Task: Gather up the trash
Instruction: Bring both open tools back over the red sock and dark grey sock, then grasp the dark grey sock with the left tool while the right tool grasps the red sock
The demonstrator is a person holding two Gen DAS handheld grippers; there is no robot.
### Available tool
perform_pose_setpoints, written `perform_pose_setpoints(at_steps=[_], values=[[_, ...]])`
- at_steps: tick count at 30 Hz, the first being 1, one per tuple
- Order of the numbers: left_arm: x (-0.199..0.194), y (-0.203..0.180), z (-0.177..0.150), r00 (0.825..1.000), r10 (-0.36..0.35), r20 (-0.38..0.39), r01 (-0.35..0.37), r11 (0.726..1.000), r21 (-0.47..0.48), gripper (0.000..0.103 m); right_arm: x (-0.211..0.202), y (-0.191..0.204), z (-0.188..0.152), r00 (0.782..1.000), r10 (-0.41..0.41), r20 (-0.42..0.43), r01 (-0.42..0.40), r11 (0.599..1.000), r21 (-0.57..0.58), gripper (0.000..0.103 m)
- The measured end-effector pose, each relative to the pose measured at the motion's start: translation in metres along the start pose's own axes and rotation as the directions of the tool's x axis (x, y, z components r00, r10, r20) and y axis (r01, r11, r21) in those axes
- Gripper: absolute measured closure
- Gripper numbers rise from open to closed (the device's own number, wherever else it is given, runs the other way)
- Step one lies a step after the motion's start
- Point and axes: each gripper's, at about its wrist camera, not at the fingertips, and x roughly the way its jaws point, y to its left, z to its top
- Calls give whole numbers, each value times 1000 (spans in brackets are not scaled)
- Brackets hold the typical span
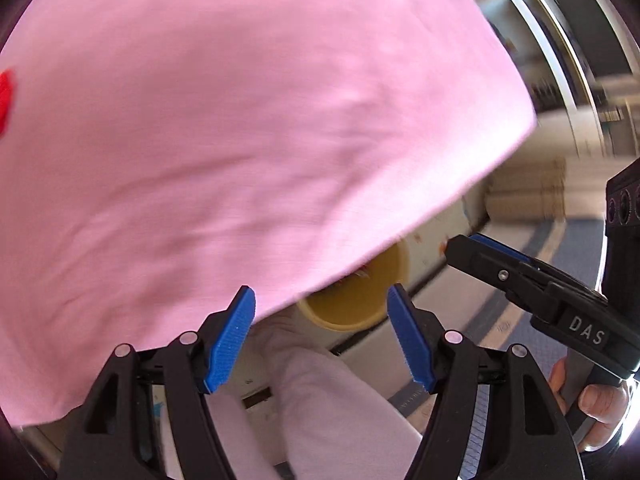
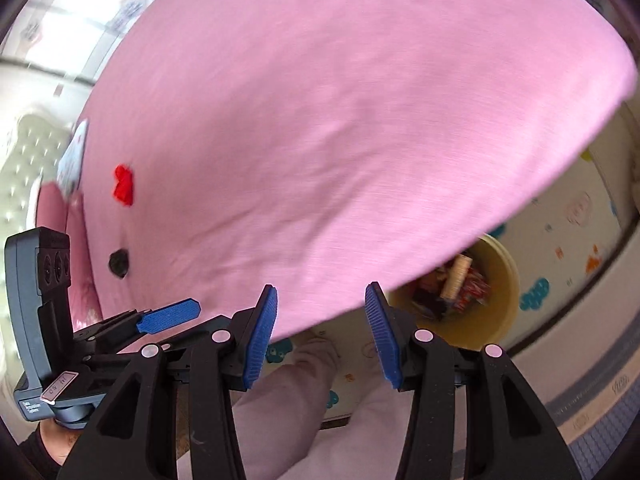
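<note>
A yellow trash bin (image 2: pixel 486 312) stands on the floor beside the pink bed (image 2: pixel 340 120), with wrappers (image 2: pixel 460 284) inside; its rim also shows in the left wrist view (image 1: pixel 352 300), half hidden under the bed edge. A red scrap (image 2: pixel 123 186) and a dark scrap (image 2: pixel 119 264) lie on the bed's left part; the red one shows at the left edge in the left wrist view (image 1: pixel 6 96). My left gripper (image 1: pixel 322 334) is open and empty above the bin side. My right gripper (image 2: pixel 320 332) is open and empty near the bed edge.
A white and pink item (image 2: pixel 72 160) lies at the bed's far left near a tufted headboard (image 2: pixel 24 160). A patterned play mat (image 2: pixel 568 240) and blue-grey floor mat (image 2: pixel 600 400) lie below. The person's pale trouser legs (image 2: pixel 288 400) are under the grippers. Cardboard (image 1: pixel 528 192) stands at the back.
</note>
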Motion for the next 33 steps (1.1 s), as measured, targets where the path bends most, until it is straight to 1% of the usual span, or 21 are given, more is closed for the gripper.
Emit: perform_pose_setpoints(at_steps=[1, 3, 7, 10, 13, 16, 19, 21, 26, 28, 29, 31, 33], values=[[-7, 17, -1, 1000, 5, 12, -4, 1000, -22, 35, 11, 25, 3, 1000, 8, -14, -8, 999, -33, 57], [-25, 62, 0, 999, 11, 35, -8, 996, -90, 35, 27, 64, 4, 1000, 13, -28, -15, 997, -75, 57], [-55, 140, 1, 996, 39, 80, -24, 982, -185, 35, 60, 139, 8, 998, 41, -50, -47, 991, -124, 57], [-76, 195, 1, 993, 54, 109, -25, 968, -250, 35, 85, 190, 8, 996, 56, -64, -65, 985, -159, 57], [-92, 248, 1, 988, 77, 132, -33, 951, -308, 35, 105, 232, 26, 995, 64, -77, -78, 978, -193, 57], [-103, 292, 3, 985, 102, 142, -47, 937, -347, 35, 121, 260, 38, 993, 68, -96, -88, 971, -221, 57], [-110, 329, 1, 981, 118, 151, -49, 915, -401, 35, 141, 287, 49, 991, 57, -121, -86, 962, -258, 57], [-112, 350, 1, 980, 125, 151, -46, 896, -442, 35, 151, 295, 56, 989, 51, -140, -88, 958, -273, 57], [-109, 391, 5, 977, 144, 155, -44, 854, -518, 35, 175, 323, 74, 985, 32, -170, -86, 943, -321, 57], [-103, 405, 9, 976, 160, 146, -56, 838, -542, 35, 183, 329, 82, 984, 23, -178, -83, 938, -338, 57], [-100, 409, 11, 977, 164, 139, -62, 832, -551, 38, 188, 332, 88, 983, 17, -184, -81, 936, -344, 57], [-94, 420, 12, 979, 150, 136, -44, 815, -577, 40, 196, 335, 97, 980, 13, -197, -83, 933, -350, 57], [-87, 428, 16, 981, 147, 129, -41, 801, -598, 44, 201, 337, 104, 979, 14, -205, -88, 931, -354, 57]])
